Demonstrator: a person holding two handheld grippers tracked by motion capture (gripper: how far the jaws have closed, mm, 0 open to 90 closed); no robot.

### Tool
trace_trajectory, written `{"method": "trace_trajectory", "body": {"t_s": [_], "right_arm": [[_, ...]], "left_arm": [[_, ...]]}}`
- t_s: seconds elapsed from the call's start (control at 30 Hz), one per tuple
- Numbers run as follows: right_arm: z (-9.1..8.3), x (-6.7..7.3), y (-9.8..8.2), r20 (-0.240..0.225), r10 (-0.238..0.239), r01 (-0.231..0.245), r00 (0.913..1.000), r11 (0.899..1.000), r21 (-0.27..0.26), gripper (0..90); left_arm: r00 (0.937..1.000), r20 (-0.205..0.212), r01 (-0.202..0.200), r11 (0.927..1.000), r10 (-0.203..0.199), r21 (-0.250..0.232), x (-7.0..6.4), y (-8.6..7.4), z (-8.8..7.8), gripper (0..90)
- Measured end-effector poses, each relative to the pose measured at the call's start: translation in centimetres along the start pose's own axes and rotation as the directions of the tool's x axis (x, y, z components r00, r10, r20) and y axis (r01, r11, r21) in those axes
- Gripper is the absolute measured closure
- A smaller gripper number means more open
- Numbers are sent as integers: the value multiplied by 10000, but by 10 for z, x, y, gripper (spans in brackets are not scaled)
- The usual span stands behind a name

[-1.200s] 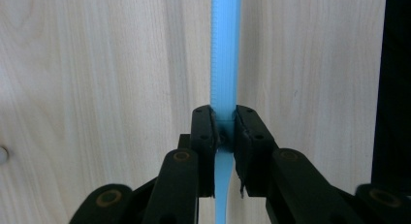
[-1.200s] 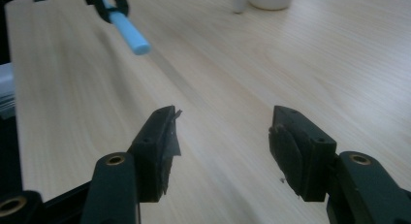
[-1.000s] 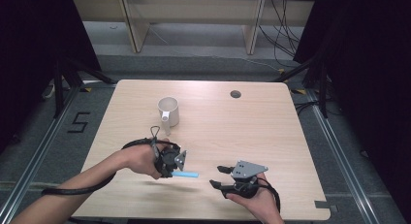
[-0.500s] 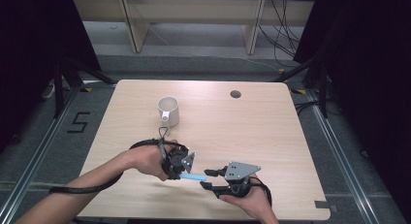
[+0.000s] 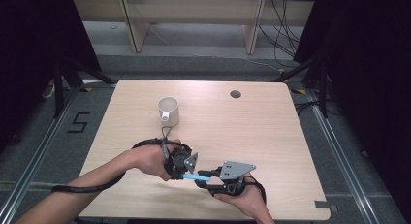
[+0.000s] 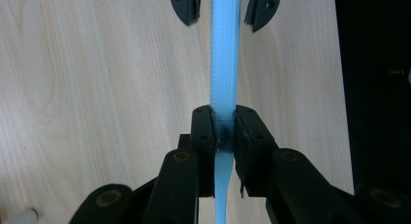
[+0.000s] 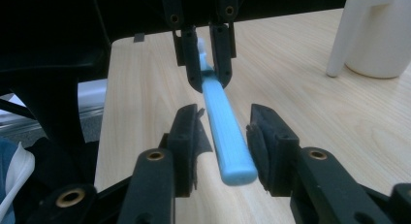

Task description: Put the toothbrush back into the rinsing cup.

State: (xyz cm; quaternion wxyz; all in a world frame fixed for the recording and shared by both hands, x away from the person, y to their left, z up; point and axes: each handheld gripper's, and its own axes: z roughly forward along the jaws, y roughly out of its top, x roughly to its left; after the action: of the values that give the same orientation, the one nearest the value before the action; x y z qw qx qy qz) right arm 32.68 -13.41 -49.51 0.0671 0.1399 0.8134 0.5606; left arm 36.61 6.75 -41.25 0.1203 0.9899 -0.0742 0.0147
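A light blue ribbed plastic handle hangs level just above the table near its front edge. My left gripper is shut on the handle's thin neck. The thick part of the handle runs away from it towards my right gripper. My right gripper faces the left gripper, and the handle's rounded free end lies between its jaws. Those jaws have just been closing. A narrow gap still shows beside the handle on one side, so the pads do not clamp it.
A white mug stands on the wooden table behind the left hand, also at the upper right of the right gripper view. A dark round hole sits near the table's far edge. Black curtains flank the table.
My right gripper has slid left up to the blue handle and narrowed its jaws around the free end. The left gripper has kept its grip and barely moved.
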Motion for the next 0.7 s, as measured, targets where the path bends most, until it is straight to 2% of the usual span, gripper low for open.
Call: {"method": "trace_trajectory", "body": {"t_s": [0.03,0.07,0.1,0.13,0.23,0.27,0.3,0.37,0.4,0.43,0.63,0.7], "right_arm": [[1,-1,0,45,-274,274,9996,9996,-56,662],[1,0,0,9,-154,153,9999,9999,26,669],[1,1,-1,-6,-72,72,10000,10000,58,675],[2,0,-1,-3,-231,231,9997,9997,-30,682],[1,0,-1,-16,-257,257,9997,9997,-27,701],[1,0,-1,-38,-244,244,9997,9997,-49,706],[2,0,-1,-70,-262,261,9996,9996,-115,713],[2,1,-1,-75,-194,193,9998,9997,-158,721],[2,1,-1,-75,-230,229,9997,9996,-159,726],[2,1,-1,-64,-244,243,9997,9995,-186,732],[0,1,-1,-166,-469,466,9988,9987,-196,753],[0,2,-1,-237,-290,285,9993,9994,-196,760]], "left_arm": [[10000,-1,-22,10000,22,0,0,0,0,784],[10000,-1,-22,10000,22,0,0,0,0,784],[9997,-32,-238,9996,239,137,1,1,-2,784],[9997,-23,-240,9996,240,136,1,1,-2,784],[9997,8,-254,9996,254,157,1,1,-2,784],[10000,15,-64,10000,64,-21,0,1,-1,784],[10000,23,-58,10000,58,-36,0,1,-1,784],[10000,22,-65,10000,65,-74,0,1,-2,784],[9996,17,-287,9995,287,111,1,2,-3,784],[10000,47,-79,9999,79,-102,-1,1,-2,784],[9996,171,-210,9996,213,-166,-1,1,-1,783],[9995,198,-228,9996,230,-138,-1,2,0,784]]}}
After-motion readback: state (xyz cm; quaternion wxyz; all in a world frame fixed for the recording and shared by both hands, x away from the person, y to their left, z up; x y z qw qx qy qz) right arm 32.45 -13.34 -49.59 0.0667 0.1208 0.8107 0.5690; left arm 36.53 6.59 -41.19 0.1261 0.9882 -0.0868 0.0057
